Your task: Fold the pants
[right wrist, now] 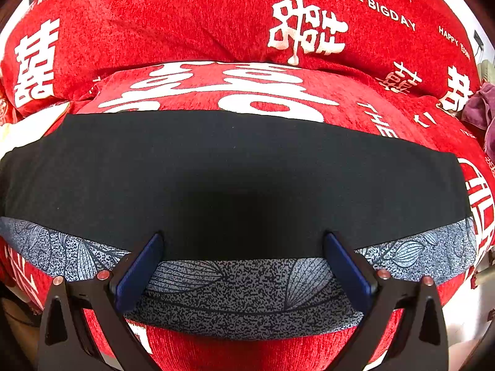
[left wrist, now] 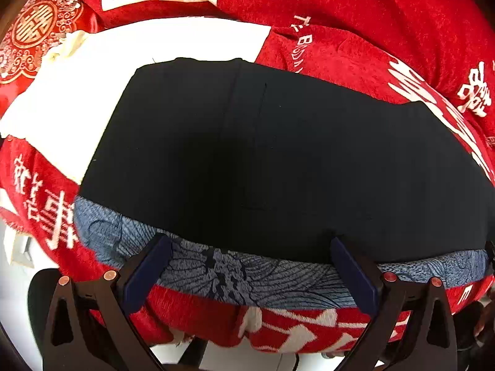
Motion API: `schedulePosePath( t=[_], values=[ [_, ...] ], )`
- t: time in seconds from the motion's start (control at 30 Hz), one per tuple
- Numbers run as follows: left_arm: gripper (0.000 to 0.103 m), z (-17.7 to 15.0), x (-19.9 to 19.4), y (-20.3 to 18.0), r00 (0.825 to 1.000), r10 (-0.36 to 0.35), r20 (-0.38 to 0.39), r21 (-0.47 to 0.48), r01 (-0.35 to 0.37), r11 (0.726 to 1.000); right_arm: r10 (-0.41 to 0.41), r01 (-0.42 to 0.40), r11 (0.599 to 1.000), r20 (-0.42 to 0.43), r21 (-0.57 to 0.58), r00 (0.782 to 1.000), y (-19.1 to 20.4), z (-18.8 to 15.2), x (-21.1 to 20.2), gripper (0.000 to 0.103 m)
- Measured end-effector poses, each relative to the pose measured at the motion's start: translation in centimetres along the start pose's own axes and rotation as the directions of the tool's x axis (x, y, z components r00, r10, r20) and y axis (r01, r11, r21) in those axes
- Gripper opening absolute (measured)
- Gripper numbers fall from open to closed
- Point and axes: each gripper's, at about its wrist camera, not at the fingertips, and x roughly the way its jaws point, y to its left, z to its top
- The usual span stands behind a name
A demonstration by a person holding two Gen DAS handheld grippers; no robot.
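We have the black pants (left wrist: 263,160) lying flat across a blue-grey patterned cloth (left wrist: 241,275), which sits on a red blanket (left wrist: 371,31) with white characters. In the right wrist view the pants (right wrist: 235,179) run as a broad band from edge to edge, the patterned cloth (right wrist: 247,293) showing as a strip along the near hem.

Left gripper (left wrist: 250,244): fingers spread wide, nothing between them, tips at the near edge of the pants. Right gripper (right wrist: 244,241): likewise spread and empty, tips over the near hem.

Risks as we judge them:
- A pinch taken too deep could catch the patterned cloth with the pants, and the fold would drag both.
- The fabric is dark and its layers read poorly; we could seize a single layer and leave the under layer behind.
- Uneven lifting by the two grippers could skew the fold line.
- The soft, mounded blanket gives little support, so a crease could slip.

Containers: none visible in either view. A purple garment (right wrist: 482,111) lies at the far right, well apart.
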Motion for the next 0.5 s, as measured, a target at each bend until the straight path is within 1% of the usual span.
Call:
schedulePosePath(
  t=[0.03,0.1,0.23,0.3,0.33,0.4,0.47,0.5],
  values=[
    [0.103,-0.7,-0.7,-0.4,1.000,-0.014,0.000,0.002,0.014,1.000,0.002,-0.002,1.000,-0.003,0.001,1.000,0.0,0.0,0.0,0.103],
    [0.103,-0.9,-1.7,-2.3,0.999,-0.043,0.008,0.022,0.043,0.999,0.006,-0.006,1.000,-0.009,0.005,1.000,-0.1,0.1,0.0,0.103],
    [0.103,-1.0,-2.7,-7.1,0.998,-0.068,0.014,0.134,0.066,0.989,-0.010,0.010,1.000,-0.025,0.014,1.000,-0.1,0.0,-0.7,0.103],
    [0.103,-1.1,-3.1,-10.3,0.993,-0.114,-0.006,0.194,0.113,0.975,-0.011,0.011,0.999,-0.016,0.030,1.000,-0.4,-0.2,-1.6,0.103],
    [0.103,-1.2,-3.1,-12.2,0.992,-0.125,-0.016,0.226,0.125,0.966,-0.004,0.005,0.999,-0.011,0.042,1.000,-0.7,-0.3,-1.9,0.103],
    [0.103,-1.5,-3.0,-15.4,0.991,-0.129,-0.031,0.286,0.132,0.949,0.003,-0.002,0.997,-0.021,0.071,1.000,-1.5,-0.7,-2.1,0.103],
    [0.103,-2.1,-2.6,-18.6,0.990,-0.129,-0.047,0.347,0.138,0.928,0.008,-0.002,0.995,-0.060,0.105,0.998,-2.5,-1.1,-1.5,0.103],
    [0.103,-2.5,-2.5,-19.7,0.990,-0.128,-0.052,0.370,0.138,0.919,0.026,-0.018,0.992,-0.063,0.127,0.998,-3.0,-1.2,-1.4,0.103]
  ],
)
